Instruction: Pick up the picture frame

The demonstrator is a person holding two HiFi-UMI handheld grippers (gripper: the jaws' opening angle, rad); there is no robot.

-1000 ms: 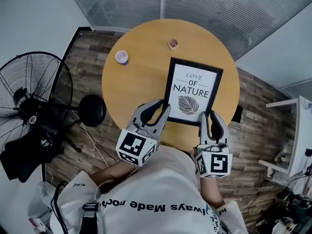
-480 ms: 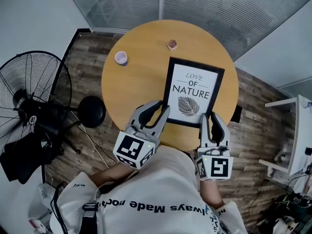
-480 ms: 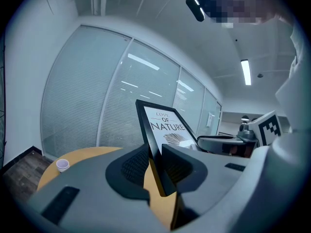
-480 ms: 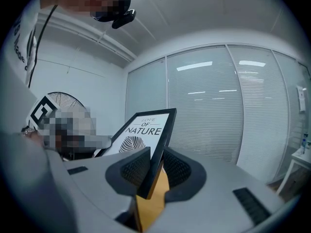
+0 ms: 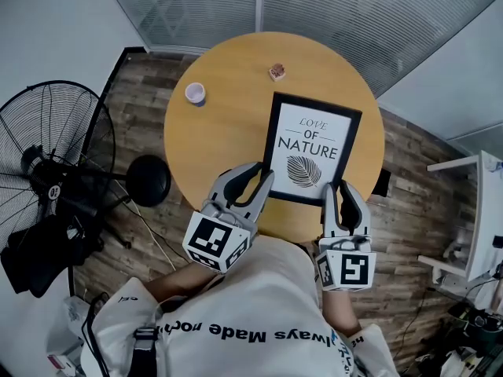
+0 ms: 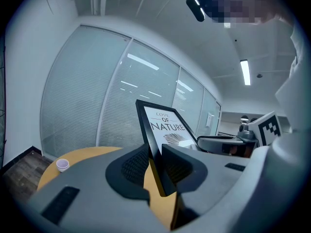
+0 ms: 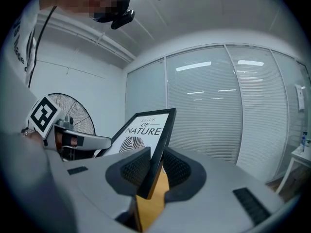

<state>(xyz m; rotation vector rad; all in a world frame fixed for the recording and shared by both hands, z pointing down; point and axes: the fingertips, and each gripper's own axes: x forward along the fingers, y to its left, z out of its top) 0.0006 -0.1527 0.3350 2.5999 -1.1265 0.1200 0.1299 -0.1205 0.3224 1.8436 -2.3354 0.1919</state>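
Fingers [image 6: 132, 168] of the left gripper [image 5: 262, 177] are closed to a narrow slot on the black border of the picture frame [image 5: 311, 148], at its near left corner. The right gripper [image 5: 335, 190] has its fingers [image 7: 181, 171] pinched the same way on the near right corner. In each gripper view the frame's edge runs up between the 2 pads with no gap that I can see, and the yellow desk [image 5: 228, 136] shows below.

Compared with 1 second ago, the frame has crept very slightly to the left and the left gripper has drawn a little toward the person. Over the last half second I can see nothing move. I take that to mean the hold is set and settled, and the lift itself has not clearly begun.

From above, the frame sits over the near right part of the round desk, with its near edge close to the rim. I cannot tell whether it is off the wood yet.

What remains, I think, is to raise both grippers together. Held only by the thin border at 2 corners, the frame would likely twist if one hand led. A small cup [image 5: 195, 93] and a small brown object [image 5: 277, 71] stand farther back, clear of the frame.
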